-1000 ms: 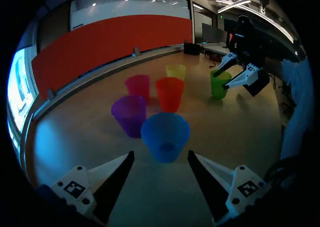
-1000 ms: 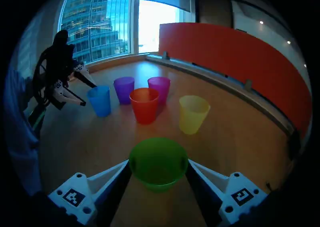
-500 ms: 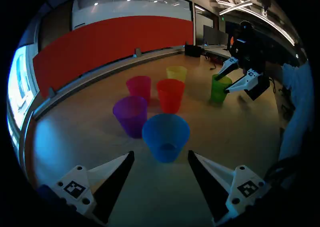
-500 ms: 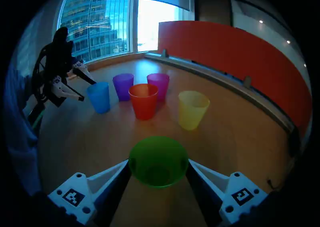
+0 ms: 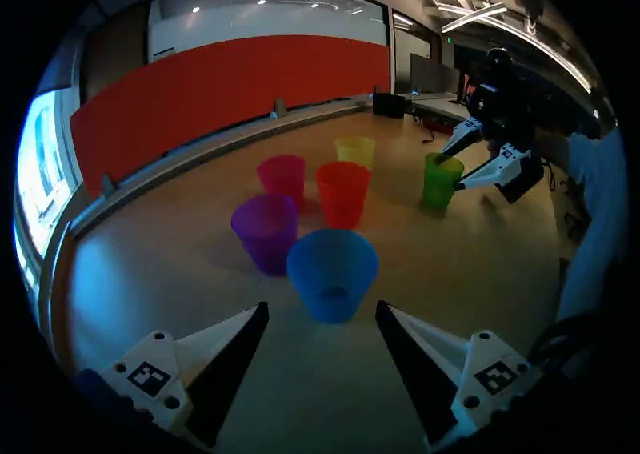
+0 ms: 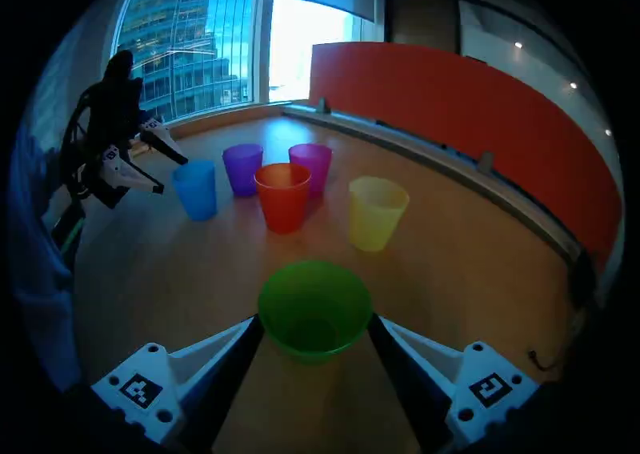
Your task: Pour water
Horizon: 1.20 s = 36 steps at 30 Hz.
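Observation:
Several coloured plastic cups stand on a wooden table. In the left gripper view a blue cup [image 5: 332,274] stands just ahead of my open left gripper [image 5: 320,310], which does not touch it. Behind it are purple [image 5: 266,231], pink [image 5: 282,178], orange [image 5: 342,192] and yellow [image 5: 354,150] cups. In the right gripper view my right gripper [image 6: 314,321] is shut on a green cup [image 6: 314,310], with a finger against each side. The left gripper view shows that green cup [image 5: 442,179] upright at the far right, low over or on the table.
The wooden table [image 6: 448,270] runs on wide to the right of the cups, and a long red wall panel [image 6: 480,110] stands behind its far edge. At the left, a person's sleeve [image 6: 36,294] is beside the left gripper [image 6: 140,162]. Windows lie beyond.
The right gripper has come down a little with the green cup in it. The left gripper has hardly moved; the blue cup stays put.

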{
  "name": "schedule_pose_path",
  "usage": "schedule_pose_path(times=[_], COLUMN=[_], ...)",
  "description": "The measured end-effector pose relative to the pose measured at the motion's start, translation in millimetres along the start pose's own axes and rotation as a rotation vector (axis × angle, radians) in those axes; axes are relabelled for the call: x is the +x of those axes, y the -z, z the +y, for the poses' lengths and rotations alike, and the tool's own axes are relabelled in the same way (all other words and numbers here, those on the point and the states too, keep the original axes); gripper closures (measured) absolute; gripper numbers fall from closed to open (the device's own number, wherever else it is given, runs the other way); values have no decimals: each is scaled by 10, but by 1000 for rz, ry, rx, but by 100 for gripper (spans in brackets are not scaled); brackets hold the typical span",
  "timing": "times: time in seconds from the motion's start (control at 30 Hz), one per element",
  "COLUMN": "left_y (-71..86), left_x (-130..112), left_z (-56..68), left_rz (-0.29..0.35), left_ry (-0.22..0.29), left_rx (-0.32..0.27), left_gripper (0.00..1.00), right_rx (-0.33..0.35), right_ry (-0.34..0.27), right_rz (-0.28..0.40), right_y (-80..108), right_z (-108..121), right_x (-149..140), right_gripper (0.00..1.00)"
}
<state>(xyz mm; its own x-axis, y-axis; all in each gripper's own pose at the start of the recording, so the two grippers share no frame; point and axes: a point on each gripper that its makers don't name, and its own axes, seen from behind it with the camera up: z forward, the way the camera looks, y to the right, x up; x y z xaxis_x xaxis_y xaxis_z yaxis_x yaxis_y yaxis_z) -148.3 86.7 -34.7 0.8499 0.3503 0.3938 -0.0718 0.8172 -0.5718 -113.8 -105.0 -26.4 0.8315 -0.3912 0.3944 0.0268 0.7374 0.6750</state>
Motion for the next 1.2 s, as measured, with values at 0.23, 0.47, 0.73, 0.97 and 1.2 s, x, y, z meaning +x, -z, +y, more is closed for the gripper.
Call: schedule_pose_path(times=[0.23,0.47,0.73,0.97,1.2], left_y=[122,252,416,554,720], left_x=[13,-24,34,217,447], left_z=[-82,-177,-330,-535,-688], left_rz=[31,54,118,229,341], left_ry=[30,59,105,141,145], left_rx=[48,97,172,287,390], left_gripper=[0,0,0,0,0], right_rx=[-45,-80,-137,-231,-335], right_ry=[-32,-65,-76,-100,-126], right_rz=[28,65,113,201,302], right_y=[182,384,605,787,936], right_z=[74,90,113,236,392], right_x=[-51,-50,25,230,460], right_gripper=[0,0,0,0,0])
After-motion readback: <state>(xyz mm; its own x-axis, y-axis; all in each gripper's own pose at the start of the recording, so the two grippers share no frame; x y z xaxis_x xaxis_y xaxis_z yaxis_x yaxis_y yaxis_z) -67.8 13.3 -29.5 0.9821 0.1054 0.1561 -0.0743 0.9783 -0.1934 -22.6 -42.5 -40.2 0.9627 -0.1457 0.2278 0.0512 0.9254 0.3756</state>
